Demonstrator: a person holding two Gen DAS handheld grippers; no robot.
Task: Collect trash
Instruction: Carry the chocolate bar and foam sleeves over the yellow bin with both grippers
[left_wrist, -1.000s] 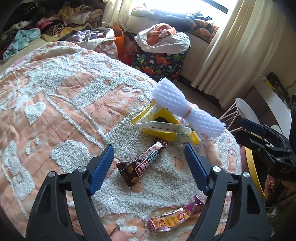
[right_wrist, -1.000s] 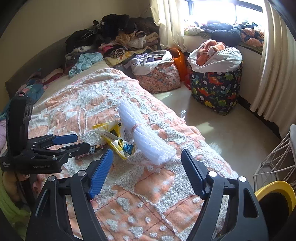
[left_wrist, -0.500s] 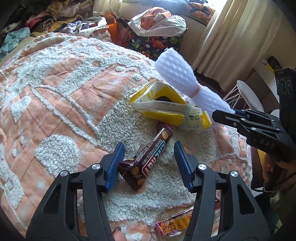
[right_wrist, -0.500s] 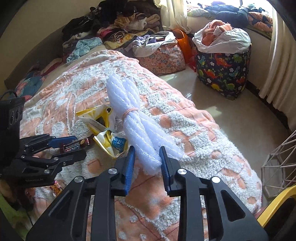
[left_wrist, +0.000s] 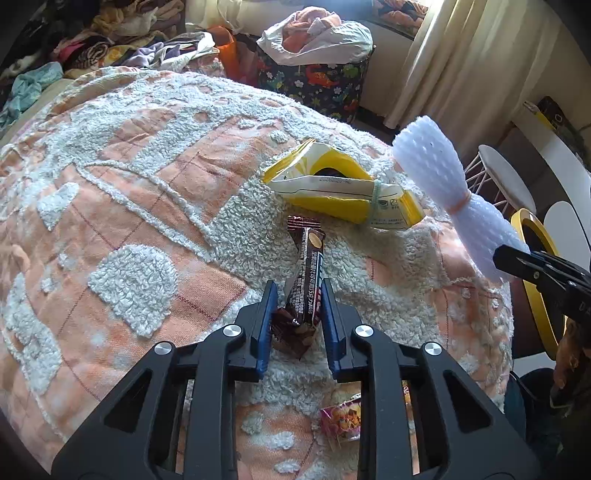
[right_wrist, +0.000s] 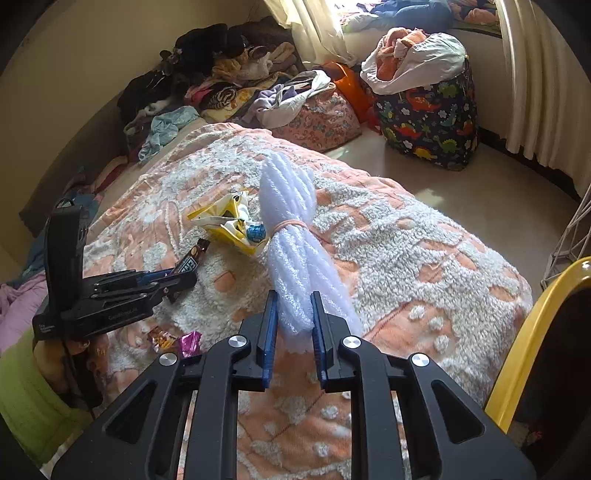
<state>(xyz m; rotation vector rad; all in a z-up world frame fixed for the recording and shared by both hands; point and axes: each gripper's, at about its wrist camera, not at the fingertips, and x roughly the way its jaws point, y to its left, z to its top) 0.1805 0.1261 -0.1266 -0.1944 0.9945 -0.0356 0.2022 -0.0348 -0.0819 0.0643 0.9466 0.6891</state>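
A: Since a second ago our 2 tongs have just been closing. The left gripper (left_wrist: 297, 310) now pinches the near end of the chocolate bar (left_wrist: 308, 273), which has turned to point away from us on the blanket (left_wrist: 129, 206).

B: And our right gripper (right_wrist: 293, 326) now pinches the near end of the white foam net bundle (right_wrist: 291, 236), tied with 1 orange band.

A: Around them we see the yellow snack bag (left_wrist: 343, 192) just behind the bar, and a pink wrapper (left_wrist: 341, 421) under our left tong. The writing on the bar is too small for us to read.

B: Beyond the bed stands the dinosaur basket (right_wrist: 432, 114) full of clothes. A yellow rim (right_wrist: 535, 332) is at our right.
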